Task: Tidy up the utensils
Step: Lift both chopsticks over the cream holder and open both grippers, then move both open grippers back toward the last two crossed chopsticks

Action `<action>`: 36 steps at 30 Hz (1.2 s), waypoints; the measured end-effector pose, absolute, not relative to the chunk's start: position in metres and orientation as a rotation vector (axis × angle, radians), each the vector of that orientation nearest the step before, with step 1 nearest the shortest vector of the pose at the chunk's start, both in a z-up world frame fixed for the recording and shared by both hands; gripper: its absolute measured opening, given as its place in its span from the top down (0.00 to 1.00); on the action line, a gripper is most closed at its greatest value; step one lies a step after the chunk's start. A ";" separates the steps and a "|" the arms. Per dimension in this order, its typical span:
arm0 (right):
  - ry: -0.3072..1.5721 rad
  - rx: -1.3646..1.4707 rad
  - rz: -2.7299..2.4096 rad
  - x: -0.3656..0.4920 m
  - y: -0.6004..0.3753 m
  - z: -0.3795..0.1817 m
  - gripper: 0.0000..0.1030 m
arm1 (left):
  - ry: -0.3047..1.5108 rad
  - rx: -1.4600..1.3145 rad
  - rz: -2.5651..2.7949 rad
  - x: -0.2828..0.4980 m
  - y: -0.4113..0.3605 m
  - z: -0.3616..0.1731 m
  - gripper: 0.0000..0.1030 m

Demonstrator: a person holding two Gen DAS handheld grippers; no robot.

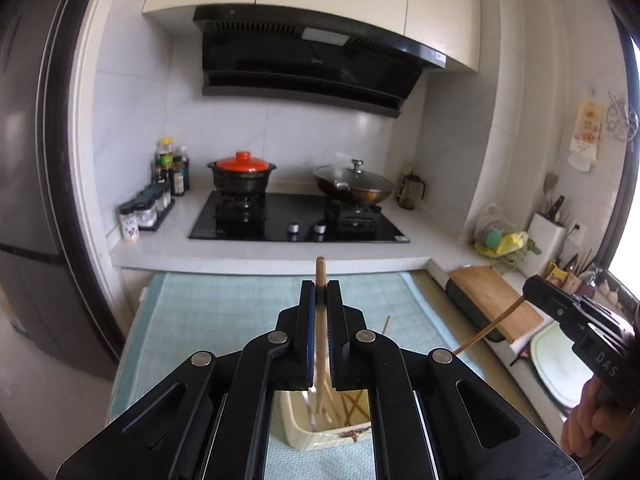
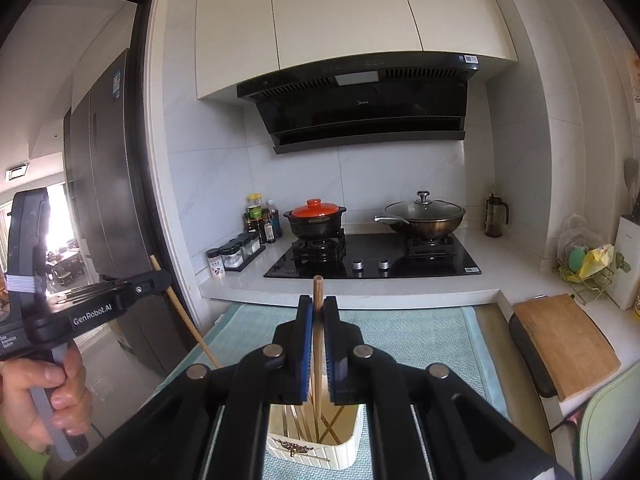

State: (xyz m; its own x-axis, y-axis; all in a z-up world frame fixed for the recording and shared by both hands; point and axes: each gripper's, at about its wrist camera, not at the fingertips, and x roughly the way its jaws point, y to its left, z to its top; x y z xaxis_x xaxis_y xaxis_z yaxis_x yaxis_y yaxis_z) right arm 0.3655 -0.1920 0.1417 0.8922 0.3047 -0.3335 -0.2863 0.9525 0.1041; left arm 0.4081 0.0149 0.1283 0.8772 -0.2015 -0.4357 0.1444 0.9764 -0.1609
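Left wrist view: the left tongs [image 1: 320, 292] are clamped on a chopstick [image 1: 319, 320] above the cream holder [image 1: 316, 434] on the teal mat [image 1: 224, 312]. Right wrist view: the right tongs [image 2: 318, 308] are clamped on another chopstick [image 2: 317, 344] over that holder [image 2: 312, 450].

Clamped wooden chopsticks [image 1: 320, 280] above holder [image 2: 352, 446]

A holder [image 2: 316, 446] is set on a mat [image 2: 400, 340] before the counter [image 2: 360, 290]. Chopsticks [image 2: 304, 426] are stood in it, seemingly tilted. On the stove [image 2: 372, 258] behind, a pot [image 2: 316, 220] is placed left of a wok [image 2: 424, 216]. A cutting board [image 2: 568, 340] is laid to the right.
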 end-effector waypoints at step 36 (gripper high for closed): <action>0.649 0.036 0.327 0.377 -0.182 0.042 0.45 | 0.771 0.093 -0.094 0.360 0.027 -0.014 0.06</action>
